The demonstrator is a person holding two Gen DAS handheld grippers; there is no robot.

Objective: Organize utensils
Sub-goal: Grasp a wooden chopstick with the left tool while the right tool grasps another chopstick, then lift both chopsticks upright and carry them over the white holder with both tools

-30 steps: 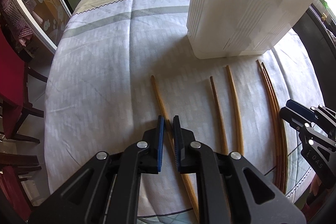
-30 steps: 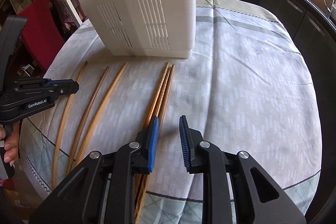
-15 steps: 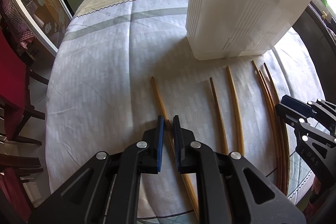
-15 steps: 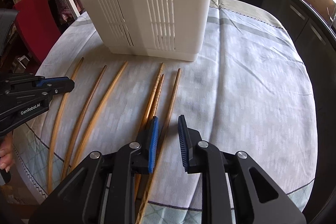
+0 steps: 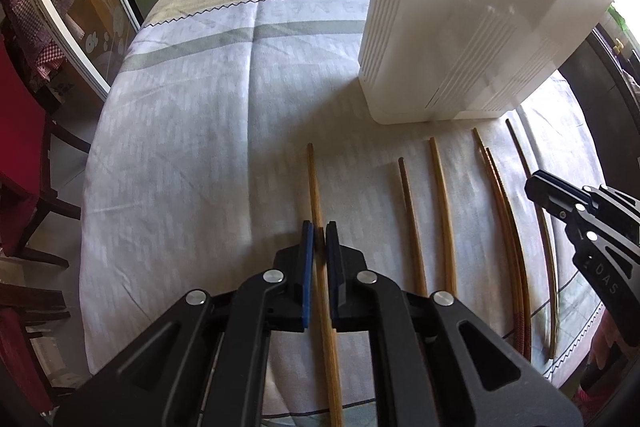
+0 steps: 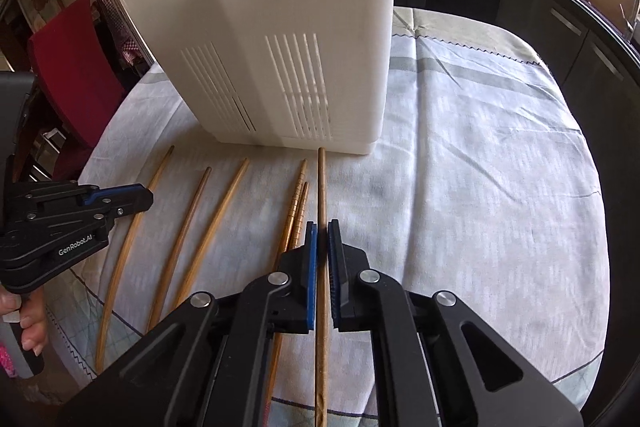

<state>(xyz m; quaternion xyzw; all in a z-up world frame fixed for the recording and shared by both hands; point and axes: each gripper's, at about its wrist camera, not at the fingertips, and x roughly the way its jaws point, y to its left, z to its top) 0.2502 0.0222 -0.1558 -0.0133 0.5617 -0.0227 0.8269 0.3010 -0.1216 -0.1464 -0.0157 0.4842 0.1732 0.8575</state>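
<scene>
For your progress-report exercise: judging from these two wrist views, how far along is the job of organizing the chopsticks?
Done: nothing visibly. No chopstick shows inside the white holder, though its interior is hidden.
In hand: the left gripper is shut on the leftmost chopstick; the right gripper, its jaws just closed, clamps the rightmost chopstick.
Left: four chopsticks lie on the tablecloth between them.

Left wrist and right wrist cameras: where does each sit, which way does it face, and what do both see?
Left wrist: on the left gripper, looking steeply down along its jaws, shut on the leftmost chopstick; the right gripper enters at the right edge.
Right wrist: on the right gripper, looking down along its jaws, which have just closed on the rightmost chopstick; the left gripper and a hand show at left.
Shared: the white holder, the chopstick row, the tablecloth.
</scene>
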